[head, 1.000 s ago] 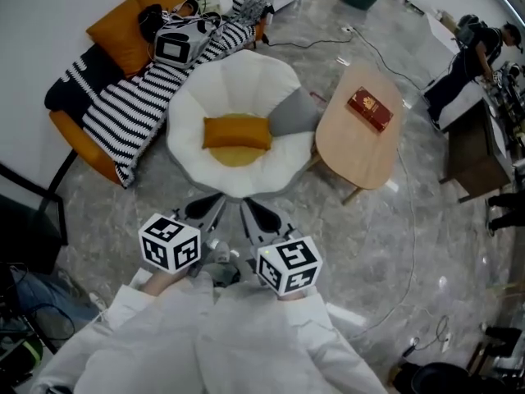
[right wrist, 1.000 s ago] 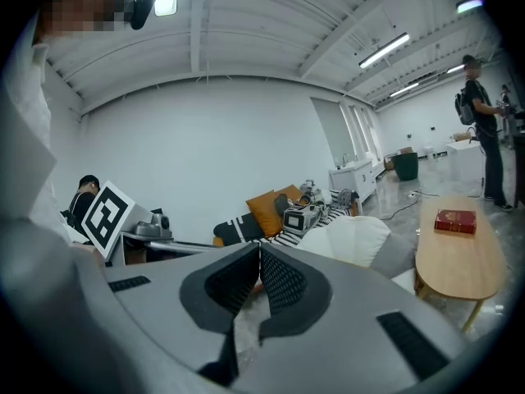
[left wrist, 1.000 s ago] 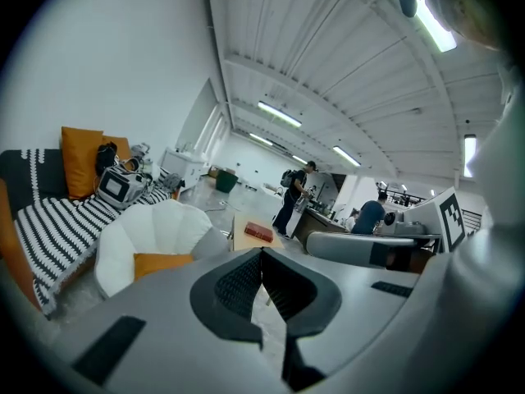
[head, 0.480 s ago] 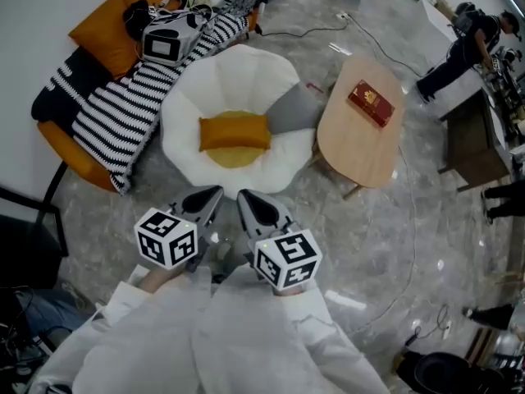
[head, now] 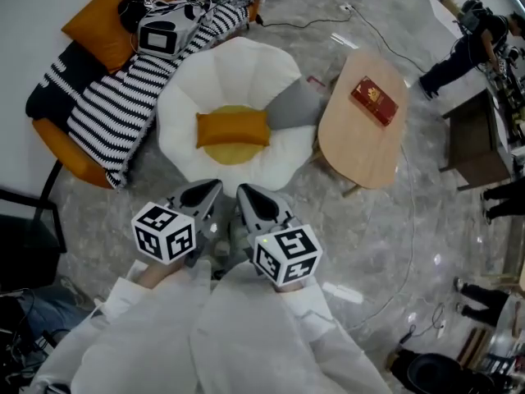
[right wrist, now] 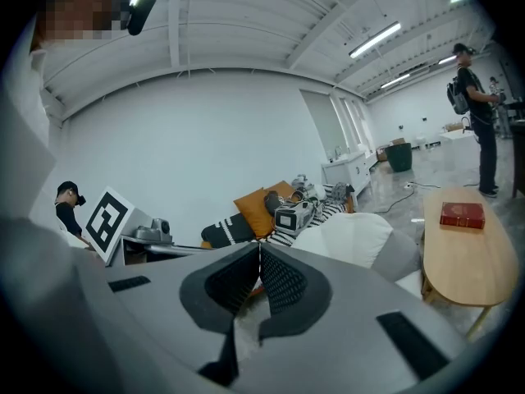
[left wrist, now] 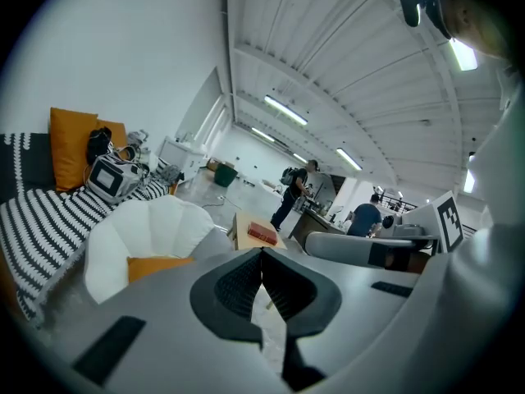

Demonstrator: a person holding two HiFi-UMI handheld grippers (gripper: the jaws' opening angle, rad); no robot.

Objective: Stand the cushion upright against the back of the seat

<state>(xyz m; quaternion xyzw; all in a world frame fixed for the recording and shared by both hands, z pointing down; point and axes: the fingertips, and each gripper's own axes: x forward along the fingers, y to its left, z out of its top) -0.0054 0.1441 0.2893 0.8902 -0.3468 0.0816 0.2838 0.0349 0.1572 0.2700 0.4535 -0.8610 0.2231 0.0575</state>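
Observation:
An orange cushion (head: 232,127) lies flat on the seat of a white petal-shaped chair (head: 238,72); a grey cushion (head: 294,109) leans at its right side. My left gripper (head: 209,191) and right gripper (head: 246,194) are side by side just short of the chair's front edge, both shut and empty, neither touching the cushion. In the left gripper view the closed left gripper (left wrist: 262,257) points past the orange cushion (left wrist: 156,267) on the chair (left wrist: 152,228). The right gripper view has the closed right gripper (right wrist: 259,249) before the chair (right wrist: 349,236).
A sofa with a striped blanket (head: 111,109), an orange pillow (head: 94,23) and a boxy device (head: 160,38) stands left of the chair. Right of it is a wooden table (head: 361,138) with a red book (head: 373,101). Cables cross the floor. A person (head: 467,48) stands far right.
Both grippers have moved forward together toward the chair's front edge, still shut. The orange cushion has not moved on the seat.

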